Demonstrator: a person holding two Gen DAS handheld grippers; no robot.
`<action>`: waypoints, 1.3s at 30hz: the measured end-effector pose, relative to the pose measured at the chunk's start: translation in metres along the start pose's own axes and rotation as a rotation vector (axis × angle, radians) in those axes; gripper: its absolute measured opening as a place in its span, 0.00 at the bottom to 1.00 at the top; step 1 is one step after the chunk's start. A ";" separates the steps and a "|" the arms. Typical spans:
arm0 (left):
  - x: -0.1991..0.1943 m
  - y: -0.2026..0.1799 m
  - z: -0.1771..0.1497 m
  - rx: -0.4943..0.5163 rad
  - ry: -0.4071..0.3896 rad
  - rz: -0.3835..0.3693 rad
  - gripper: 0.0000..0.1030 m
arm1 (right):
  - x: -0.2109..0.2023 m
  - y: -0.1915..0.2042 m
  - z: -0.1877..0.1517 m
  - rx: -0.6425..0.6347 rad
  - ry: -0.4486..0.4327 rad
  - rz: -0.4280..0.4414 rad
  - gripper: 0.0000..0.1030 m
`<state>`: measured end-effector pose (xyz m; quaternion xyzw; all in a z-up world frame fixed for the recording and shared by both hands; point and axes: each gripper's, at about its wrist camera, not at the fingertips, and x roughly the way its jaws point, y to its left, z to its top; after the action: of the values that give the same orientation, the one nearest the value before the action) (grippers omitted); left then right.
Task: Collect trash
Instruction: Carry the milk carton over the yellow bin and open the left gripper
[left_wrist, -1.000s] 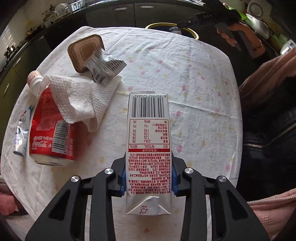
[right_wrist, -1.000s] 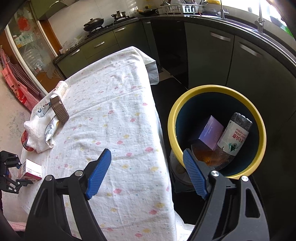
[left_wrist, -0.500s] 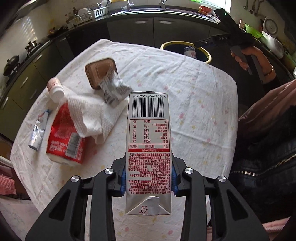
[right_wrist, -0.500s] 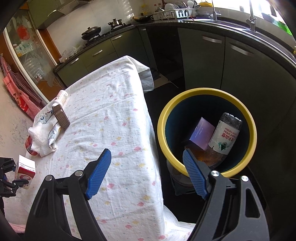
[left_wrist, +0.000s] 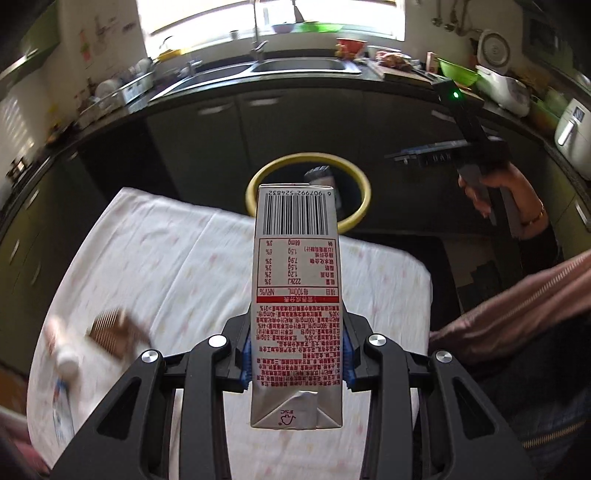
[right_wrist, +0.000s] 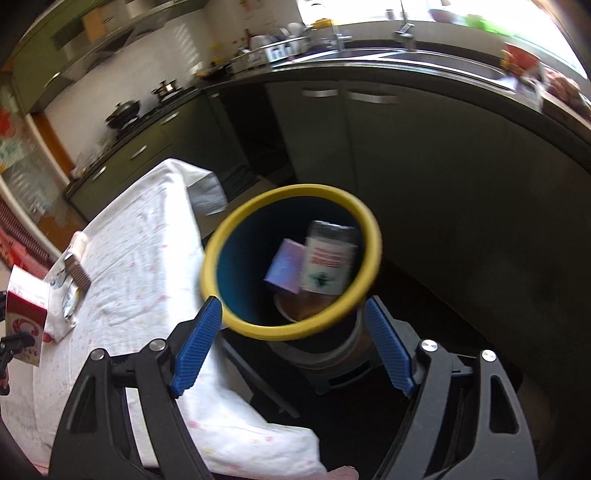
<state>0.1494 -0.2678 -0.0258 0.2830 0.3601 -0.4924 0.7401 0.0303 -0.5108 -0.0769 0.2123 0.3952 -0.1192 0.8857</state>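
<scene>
A white-and-red printed drink carton (left_wrist: 295, 295) is clamped in the left gripper (left_wrist: 295, 363) above the cloth-covered table (left_wrist: 166, 266), while the right gripper (right_wrist: 291, 343) is held spread wide, nothing gripped, over the yellow-rimmed blue bin (right_wrist: 236, 317).

White-and-red milk carton (left_wrist: 295, 291) held aloft, pointing toward yellow-rimmed bin (left_wrist: 360, 206).

Carton (left_wrist: 295, 306) held above the table (left_wrist: 184, 266), bin (right_wrist: 291, 258) set on the floor beyond the table's far edge, box (right_wrist: 284, 271) and bottle (right_wrist: 328, 262) lying inside the bin, counter (right_wrist: 406, 70) behind the bin, right gripper (right_wrist: 291, 347) held spread over the bin's near side.
</scene>
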 end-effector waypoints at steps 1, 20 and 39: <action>0.010 -0.002 0.012 0.015 -0.001 -0.013 0.34 | -0.002 -0.010 -0.002 0.016 -0.003 -0.010 0.73; 0.191 -0.021 0.169 0.085 -0.017 -0.036 0.61 | 0.000 -0.088 -0.026 0.177 0.015 -0.061 0.73; -0.006 -0.029 0.027 -0.184 -0.264 0.236 0.81 | 0.006 -0.027 -0.016 0.055 0.033 0.028 0.73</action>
<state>0.1280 -0.2956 -0.0075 0.1874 0.2676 -0.4001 0.8563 0.0137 -0.5275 -0.0984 0.2441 0.4033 -0.1141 0.8745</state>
